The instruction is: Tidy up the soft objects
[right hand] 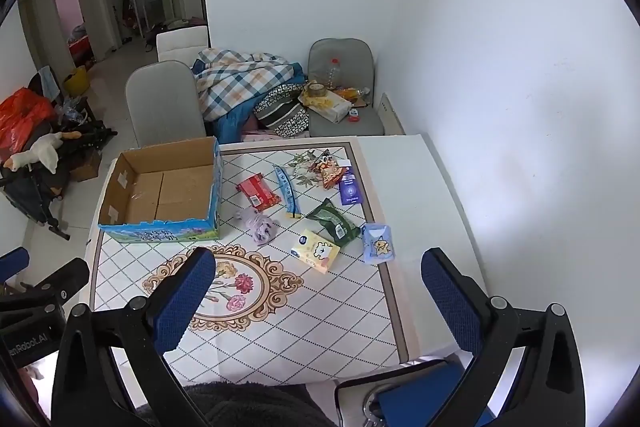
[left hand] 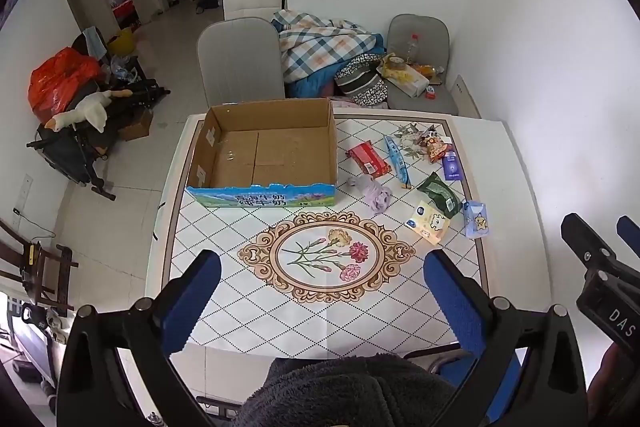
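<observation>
An empty open cardboard box [left hand: 264, 151] [right hand: 160, 191] with a blue printed front stands at the table's far left. To its right lie soft items: a crumpled lilac cloth [left hand: 374, 194] [right hand: 258, 225], a red packet [left hand: 368, 157] [right hand: 258, 191], a long blue sachet [left hand: 398, 161] [right hand: 288, 193], a green pouch [left hand: 440, 195] [right hand: 334, 223], a yellow tissue pack [left hand: 428, 223] [right hand: 316, 251] and a pale blue pack [left hand: 476, 219] [right hand: 378, 243]. My left gripper [left hand: 320, 267] hangs open above the flower medallion. My right gripper [right hand: 320, 267] is open over the table's near right, holding nothing.
A snack bag [left hand: 436, 147] [right hand: 330, 169] and a purple box [left hand: 452, 165] [right hand: 351, 191] lie at the far right. Grey chairs [left hand: 240, 59] with a checked blanket [left hand: 320, 43] stand behind the table. A white wall runs along the right. Clutter fills the floor at left.
</observation>
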{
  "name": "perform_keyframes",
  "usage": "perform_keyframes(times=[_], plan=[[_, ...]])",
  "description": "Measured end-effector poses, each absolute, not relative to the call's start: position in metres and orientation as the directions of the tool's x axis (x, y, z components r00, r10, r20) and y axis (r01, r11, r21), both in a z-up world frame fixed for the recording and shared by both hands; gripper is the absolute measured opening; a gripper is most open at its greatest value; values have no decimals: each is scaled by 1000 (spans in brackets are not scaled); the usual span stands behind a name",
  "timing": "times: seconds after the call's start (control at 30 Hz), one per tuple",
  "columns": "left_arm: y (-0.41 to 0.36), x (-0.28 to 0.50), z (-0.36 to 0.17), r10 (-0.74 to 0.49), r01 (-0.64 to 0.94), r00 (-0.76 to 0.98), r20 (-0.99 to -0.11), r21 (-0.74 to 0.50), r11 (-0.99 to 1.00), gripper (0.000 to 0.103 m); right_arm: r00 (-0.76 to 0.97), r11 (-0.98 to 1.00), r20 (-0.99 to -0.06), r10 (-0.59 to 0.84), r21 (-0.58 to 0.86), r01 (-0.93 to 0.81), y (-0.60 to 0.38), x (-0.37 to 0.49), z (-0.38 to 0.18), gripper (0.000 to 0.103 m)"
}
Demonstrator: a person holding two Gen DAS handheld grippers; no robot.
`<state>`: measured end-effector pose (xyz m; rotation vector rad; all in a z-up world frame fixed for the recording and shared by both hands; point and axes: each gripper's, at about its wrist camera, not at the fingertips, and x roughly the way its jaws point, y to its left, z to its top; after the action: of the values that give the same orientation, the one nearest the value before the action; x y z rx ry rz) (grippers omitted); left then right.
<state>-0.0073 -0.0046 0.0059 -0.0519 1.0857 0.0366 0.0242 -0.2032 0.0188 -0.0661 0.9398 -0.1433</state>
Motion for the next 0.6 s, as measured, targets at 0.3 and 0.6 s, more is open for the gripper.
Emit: perform_keyframes(times=[0.3,0.6], plan=[[-3,-5,5,5,-53,479,-878,-24,998,103,592,990,-793,-143,-111,91,-205,25,21,103],[-3,-2,6,10,-51,488,-873,-17,999,103,600,990,-788,-140,-109,88,-203,25,22,103]])
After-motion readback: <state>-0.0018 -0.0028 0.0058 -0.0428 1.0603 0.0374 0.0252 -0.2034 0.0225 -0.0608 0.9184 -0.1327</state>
